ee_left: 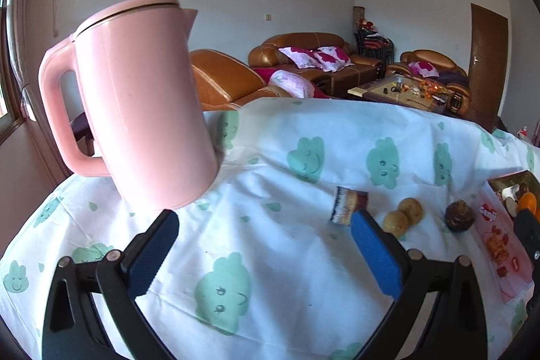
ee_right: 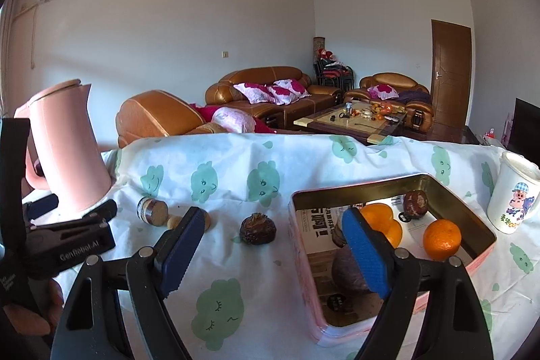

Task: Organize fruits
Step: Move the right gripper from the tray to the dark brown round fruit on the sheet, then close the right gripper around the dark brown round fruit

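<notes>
My left gripper (ee_left: 266,242) is open over the cloud-print cloth with nothing between its blue pads. To its right on the cloth lie two small yellow fruits (ee_left: 403,216) and a dark brown fruit (ee_left: 458,215). My right gripper (ee_right: 273,245) is open and empty too. Just ahead of it lies the dark brown fruit (ee_right: 258,228), and the yellow fruits (ee_right: 173,221) are partly hidden behind its left finger. The pink tin box (ee_right: 354,188) on the right holds two oranges (ee_right: 442,240), a small dark fruit (ee_right: 415,203) and a big brown one (ee_right: 347,272).
A pink kettle (ee_left: 135,103) stands close ahead of the left gripper, at the table's far left. A small jar (ee_right: 152,211) lies on its side near the yellow fruits. A white cartoon mug (ee_right: 514,194) stands right of the box. A hand (ee_right: 30,316) shows at lower left.
</notes>
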`<action>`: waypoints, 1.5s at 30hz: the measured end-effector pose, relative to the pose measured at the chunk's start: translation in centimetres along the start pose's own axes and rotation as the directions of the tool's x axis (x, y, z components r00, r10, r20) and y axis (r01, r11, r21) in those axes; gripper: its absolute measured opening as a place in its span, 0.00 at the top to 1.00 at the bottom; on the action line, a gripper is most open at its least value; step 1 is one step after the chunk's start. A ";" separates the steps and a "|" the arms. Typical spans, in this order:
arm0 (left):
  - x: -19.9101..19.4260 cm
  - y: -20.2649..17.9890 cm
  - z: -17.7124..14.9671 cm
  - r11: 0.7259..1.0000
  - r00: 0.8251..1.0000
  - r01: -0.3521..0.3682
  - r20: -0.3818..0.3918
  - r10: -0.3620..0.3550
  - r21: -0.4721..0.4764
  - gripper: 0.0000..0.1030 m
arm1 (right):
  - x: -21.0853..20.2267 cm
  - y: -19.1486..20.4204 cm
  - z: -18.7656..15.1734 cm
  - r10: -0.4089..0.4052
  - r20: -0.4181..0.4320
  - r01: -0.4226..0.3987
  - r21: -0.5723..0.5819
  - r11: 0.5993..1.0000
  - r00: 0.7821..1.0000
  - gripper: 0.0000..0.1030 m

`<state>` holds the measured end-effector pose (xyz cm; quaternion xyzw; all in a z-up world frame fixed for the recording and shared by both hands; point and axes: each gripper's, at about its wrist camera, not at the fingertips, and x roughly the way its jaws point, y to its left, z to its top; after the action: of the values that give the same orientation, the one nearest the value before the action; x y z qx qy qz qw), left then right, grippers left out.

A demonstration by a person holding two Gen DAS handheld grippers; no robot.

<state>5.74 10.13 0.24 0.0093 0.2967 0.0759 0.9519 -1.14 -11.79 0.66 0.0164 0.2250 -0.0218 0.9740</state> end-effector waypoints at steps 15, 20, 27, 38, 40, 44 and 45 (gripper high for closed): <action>2.4 3.4 0.0 0.994 0.991 -0.087 -0.109 0.079 -0.067 0.00 | 7.8 2.9 0.1 0.104 -0.290 -0.115 -0.019 0.993 0.951 0.54; 2.4 3.4 0.0 0.995 0.991 -0.078 -0.117 0.069 -0.070 0.00 | 8.6 3.2 0.4 0.067 -0.311 -0.095 -0.075 0.993 0.948 0.54; 2.4 3.8 0.1 0.994 0.992 -0.066 -0.117 0.056 -0.085 0.00 | 10.9 4.7 1.1 -0.056 -0.384 -0.059 -0.280 0.958 0.921 0.54; 1.9 4.0 0.0 0.995 0.993 -0.060 -0.108 0.051 -0.084 0.00 | 11.3 4.1 0.8 -0.242 -0.348 0.033 -0.512 0.858 0.906 0.69; 2.0 4.0 -0.1 0.995 0.992 -0.060 -0.112 0.051 -0.085 0.00 | 10.5 3.1 1.2 -0.177 -0.365 0.006 -0.425 0.905 0.914 0.69; 2.0 3.9 -0.1 0.995 0.993 -0.058 -0.107 0.050 -0.077 0.00 | 8.0 1.6 2.4 0.037 -0.334 -0.109 -0.199 0.974 0.942 0.69; 1.9 3.8 -0.1 0.996 0.993 -0.056 -0.104 0.048 -0.072 0.00 | 7.2 1.7 2.4 0.095 -0.309 -0.148 -0.153 0.977 0.946 0.69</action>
<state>6.74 14.16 -0.68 -0.0225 0.3417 0.1121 0.9328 6.44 -10.49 -0.28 -0.0518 0.3696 0.0609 0.9258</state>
